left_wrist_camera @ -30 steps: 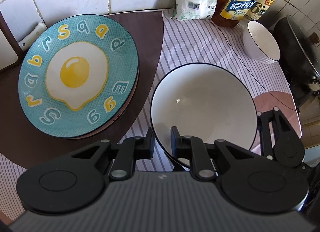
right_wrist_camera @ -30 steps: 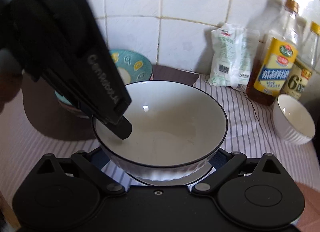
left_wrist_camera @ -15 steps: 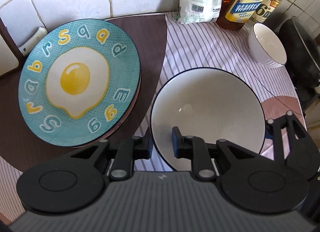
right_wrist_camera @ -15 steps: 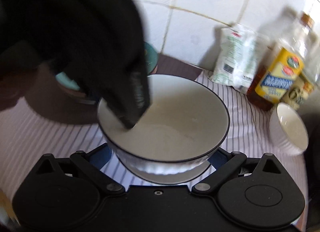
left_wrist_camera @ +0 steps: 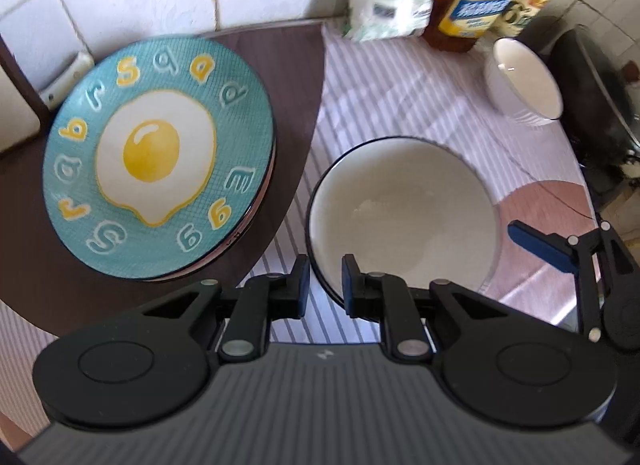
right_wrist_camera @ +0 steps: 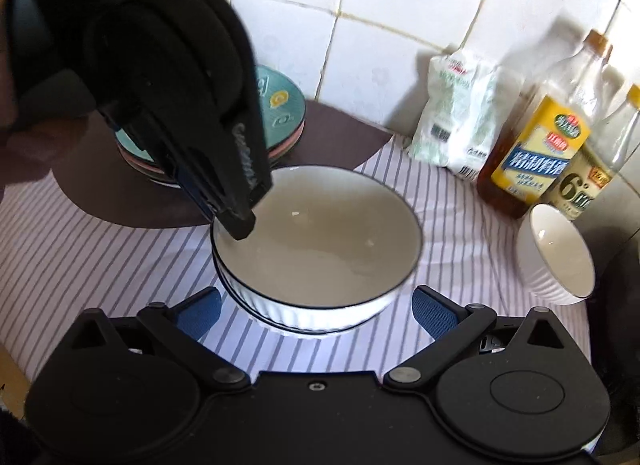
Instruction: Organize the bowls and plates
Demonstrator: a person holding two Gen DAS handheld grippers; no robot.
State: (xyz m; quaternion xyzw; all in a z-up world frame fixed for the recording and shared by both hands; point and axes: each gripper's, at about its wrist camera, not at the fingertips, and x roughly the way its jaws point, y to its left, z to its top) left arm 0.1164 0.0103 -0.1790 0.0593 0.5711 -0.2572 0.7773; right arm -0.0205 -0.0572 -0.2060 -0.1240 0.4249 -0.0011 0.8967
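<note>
**Left claw pinches the big bowl's rim, right claw spread wide beside it**

Now the left claw (left_wrist_camera: 323, 285) is clenched on the near rim of the large white bowl with a thin dark rim and ribbed outer wall (left_wrist_camera: 404, 217), one pad inside and one outside. From the right wrist view this bowl (right_wrist_camera: 316, 249) sits inside another bowl of the same kind, whose dark rim shows just beneath it; the pair stands on the purple-and-white striped surface (right_wrist_camera: 100, 249). The left claw (right_wrist_camera: 236, 221) comes down from the upper left onto the bowl's left edge.

The right claw (right_wrist_camera: 316, 309) is released, its blue-padded fingers (right_wrist_camera: 432, 309) spread on either side of the stacked bowls and grasping nothing.

Left of the bowls, a teal round plate printed with a fried egg and letters (left_wrist_camera: 160, 153) tops a short stack of plates on a dark brown mat (left_wrist_camera: 296, 77). A small white ribbed bowl (right_wrist_camera: 556, 257) lies tilted at the right, near a bottle with a yellow label (right_wrist_camera: 536, 153) and a white plastic bag (right_wrist_camera: 456, 113) against the white tiled wall (right_wrist_camera: 400, 5).
</note>
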